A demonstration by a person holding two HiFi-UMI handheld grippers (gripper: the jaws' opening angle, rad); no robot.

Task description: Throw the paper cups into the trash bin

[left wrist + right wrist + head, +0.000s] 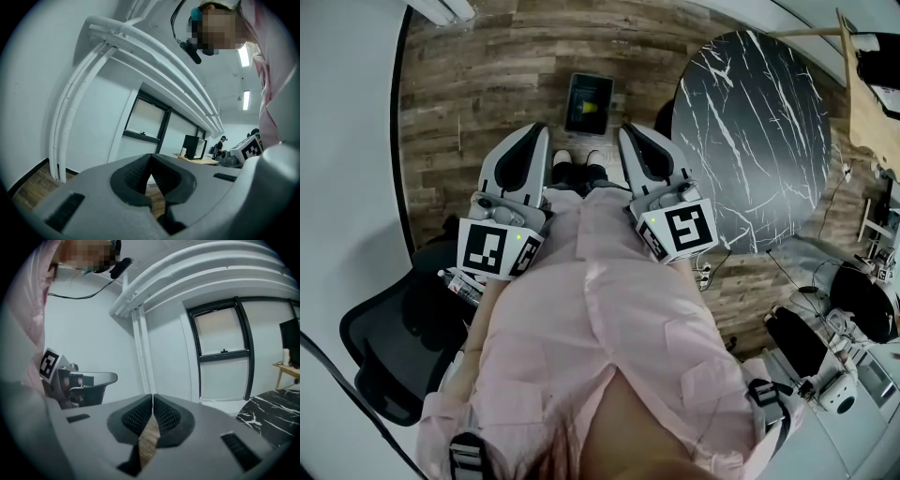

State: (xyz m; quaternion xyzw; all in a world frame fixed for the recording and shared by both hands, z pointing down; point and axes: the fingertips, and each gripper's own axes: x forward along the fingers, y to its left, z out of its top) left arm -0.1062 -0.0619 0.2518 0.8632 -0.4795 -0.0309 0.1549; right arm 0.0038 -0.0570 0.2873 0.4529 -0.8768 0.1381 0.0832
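1. Cups show in no view; the marble bench (750,141) at my right carries none that I can see.
2. Bin (572,103), as I take the dark box to be, stands on the floor just ahead of the feet.
3. Left hand-held gripper (534,136) and right hand-held gripper (633,136) are both clenched on nothing. I'd find a cup first, then spread one's jaws before reaching.

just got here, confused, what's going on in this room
A person stands on a wood floor with a gripper in each hand. The left gripper and the right gripper are both shut and empty. A dark bin sits on the floor ahead, something yellow inside. A black marble table stands at right.
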